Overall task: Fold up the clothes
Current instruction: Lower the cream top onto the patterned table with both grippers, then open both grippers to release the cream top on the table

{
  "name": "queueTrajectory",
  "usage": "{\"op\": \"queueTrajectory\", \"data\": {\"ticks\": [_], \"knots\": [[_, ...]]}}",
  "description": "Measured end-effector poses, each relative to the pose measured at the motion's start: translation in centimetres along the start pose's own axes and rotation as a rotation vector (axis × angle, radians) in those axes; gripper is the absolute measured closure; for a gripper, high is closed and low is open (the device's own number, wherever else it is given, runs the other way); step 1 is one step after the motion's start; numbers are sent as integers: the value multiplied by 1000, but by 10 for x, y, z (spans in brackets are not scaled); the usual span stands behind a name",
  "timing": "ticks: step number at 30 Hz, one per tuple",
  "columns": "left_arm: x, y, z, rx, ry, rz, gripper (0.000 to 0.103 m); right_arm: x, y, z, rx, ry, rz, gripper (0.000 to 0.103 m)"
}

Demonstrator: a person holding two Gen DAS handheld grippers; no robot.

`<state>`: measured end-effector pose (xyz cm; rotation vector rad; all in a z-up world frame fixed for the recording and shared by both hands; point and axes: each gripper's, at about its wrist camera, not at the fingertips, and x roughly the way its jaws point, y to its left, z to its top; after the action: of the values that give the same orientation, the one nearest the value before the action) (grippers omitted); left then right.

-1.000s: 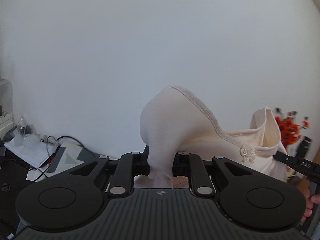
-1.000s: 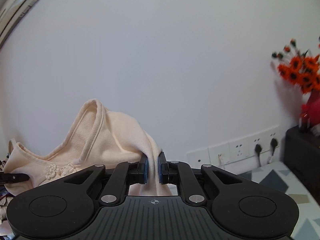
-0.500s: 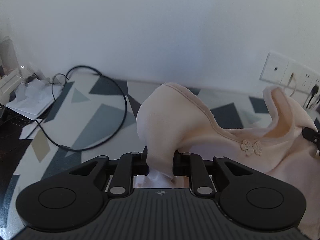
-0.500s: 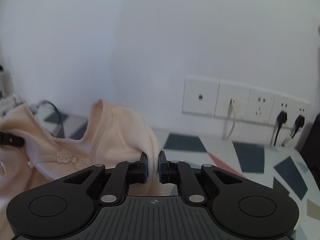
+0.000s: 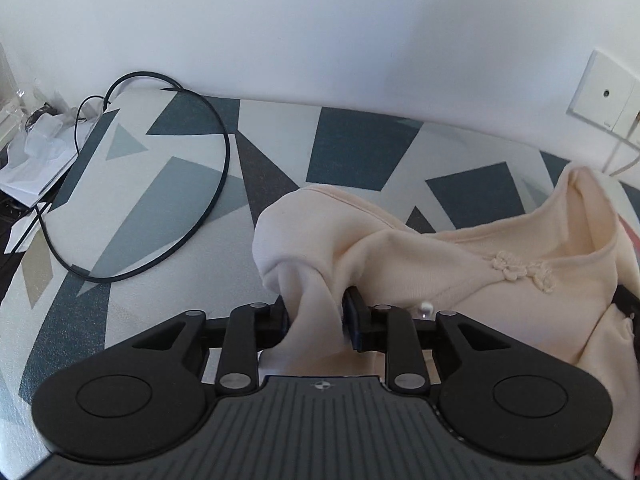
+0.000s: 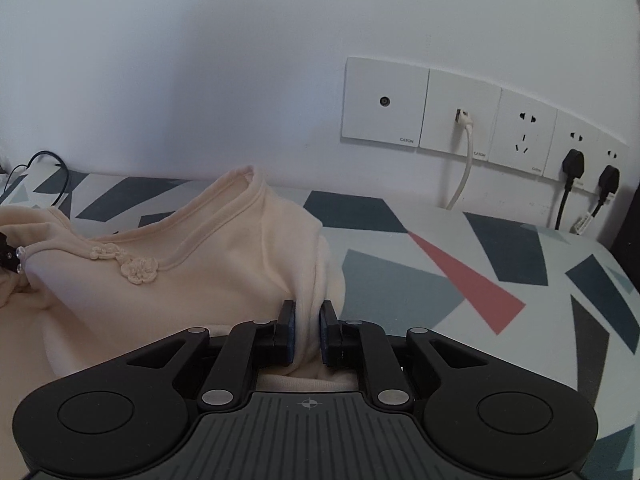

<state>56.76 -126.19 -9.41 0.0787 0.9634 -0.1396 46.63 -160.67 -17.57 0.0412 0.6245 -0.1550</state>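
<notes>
Left gripper: my jaws are clamped on a bunched fold of the cream top.
Right gripper: my jaws are pinched on the opposite shoulder fold of the cream top, blue pads pressing the cloth.
Garment: soft matte knit, ribbed piped neckline, knotted floral fastening at the collar; it sags between both grippers, lower centre of each view.
Surface: tablecloth printed with grey, dark-blue and tan angular shapes, one red wedge in the right wrist view.
Cable: black cable looped on the cloth, left of frame.
Room: plain white wall; row of white wall sockets, upper right, with one white and two black plugs.
Clutter: white papers, far left edge.
</notes>
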Motion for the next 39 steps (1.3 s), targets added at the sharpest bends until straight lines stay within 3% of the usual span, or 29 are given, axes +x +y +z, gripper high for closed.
{"op": "queueTrajectory", "data": {"ticks": [3,5,6,7,8,10,13,20,25,34,39], "knots": [[1,-1,-1,-8,1,28,65,1,2,-1,-5,-5,-11,89],[0,-8,-1,-3,-1,62,53,1,3,-1,-13,-7,-24,88],[-2,-12,-1,8,-4,86,38,1,4,-1,-15,-9,-32,85],[-5,-16,-1,29,-8,117,29,0,2,0,-7,-11,-42,78],[-9,-19,-1,49,-14,135,28,-2,1,0,3,-13,-51,74],[-18,-23,-1,81,-25,133,25,-13,-8,3,57,-8,-16,49],[-38,-23,-2,87,-35,92,19,-40,-19,4,113,-25,38,44],[-71,14,-33,46,11,-32,18,-115,-31,-14,171,-10,-58,43],[-91,47,-62,13,62,-124,18,-162,-19,-41,221,0,-135,43],[-140,61,-148,259,168,-262,18,-248,4,-88,310,18,-274,43],[-147,50,-181,372,216,-319,18,-290,6,-104,376,-7,-337,43]]}}
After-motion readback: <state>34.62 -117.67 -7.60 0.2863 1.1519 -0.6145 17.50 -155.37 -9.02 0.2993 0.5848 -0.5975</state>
